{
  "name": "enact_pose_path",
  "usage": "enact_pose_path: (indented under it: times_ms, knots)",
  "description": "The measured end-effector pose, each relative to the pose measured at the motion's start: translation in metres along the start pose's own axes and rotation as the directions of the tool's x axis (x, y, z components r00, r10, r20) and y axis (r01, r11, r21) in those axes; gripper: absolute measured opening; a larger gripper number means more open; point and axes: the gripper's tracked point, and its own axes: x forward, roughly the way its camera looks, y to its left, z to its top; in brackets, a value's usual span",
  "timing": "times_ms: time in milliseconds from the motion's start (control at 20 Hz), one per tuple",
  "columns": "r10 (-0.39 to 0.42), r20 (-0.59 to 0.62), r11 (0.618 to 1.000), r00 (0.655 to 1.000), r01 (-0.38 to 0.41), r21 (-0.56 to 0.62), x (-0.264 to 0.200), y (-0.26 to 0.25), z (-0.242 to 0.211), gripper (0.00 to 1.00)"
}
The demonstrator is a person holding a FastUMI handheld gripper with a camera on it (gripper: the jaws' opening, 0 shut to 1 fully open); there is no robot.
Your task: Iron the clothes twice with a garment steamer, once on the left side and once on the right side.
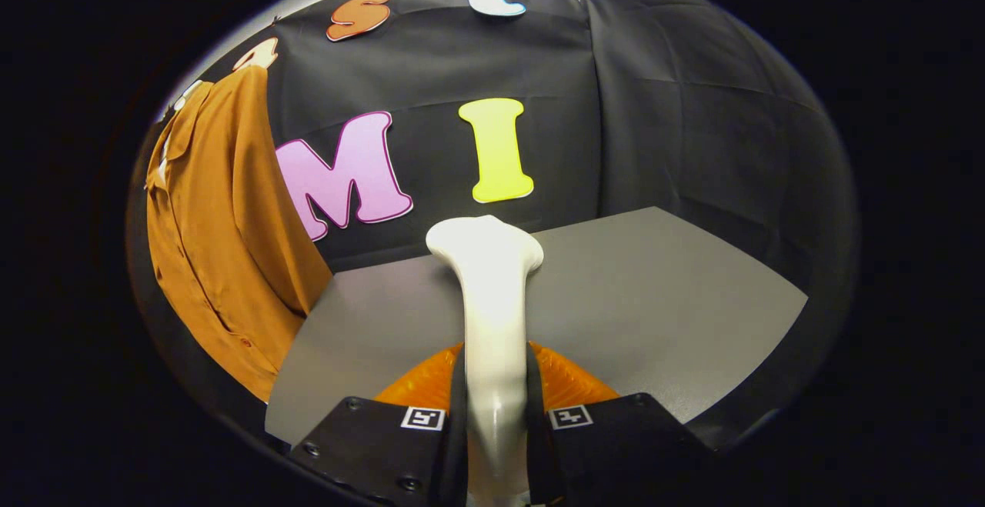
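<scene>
The shirt (223, 238) hangs upright, well off to the left beyond the worktop (654, 299) edge. The gripper (496, 415) is clamped on the steamer (489, 291), whose handle runs straight ahead, head facing the booth wall, not the shirt.

I'm working in a staged recording booth, not a lived-in room: black cloth wall (677, 130) hangs pinned behind a bare grey desk (662, 291), and an orange shirt (219, 238) hangs just left of that desk against the cloth.
</scene>
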Motion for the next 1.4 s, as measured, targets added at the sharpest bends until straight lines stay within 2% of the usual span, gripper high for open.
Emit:
enact_pose_path:
  times_ms: [300,500,700,950,1400]
  knots:
    - [0.062,0.106,0.997,0.992,-0.065,0.028,-0.037,0.009,0.022,0.34]
    - [0.118,0.215,0.993,0.969,-0.121,0.002,-0.076,0.031,0.05,0.34]
    - [0.18,0.307,0.983,0.934,-0.176,-0.04,-0.106,0.072,0.076,0.33]
    - [0.253,0.326,0.967,0.911,-0.234,-0.096,-0.121,0.138,0.08,0.33]
    - [0.233,0.369,0.971,0.9,-0.192,-0.145,-0.123,0.254,0.074,0.33]
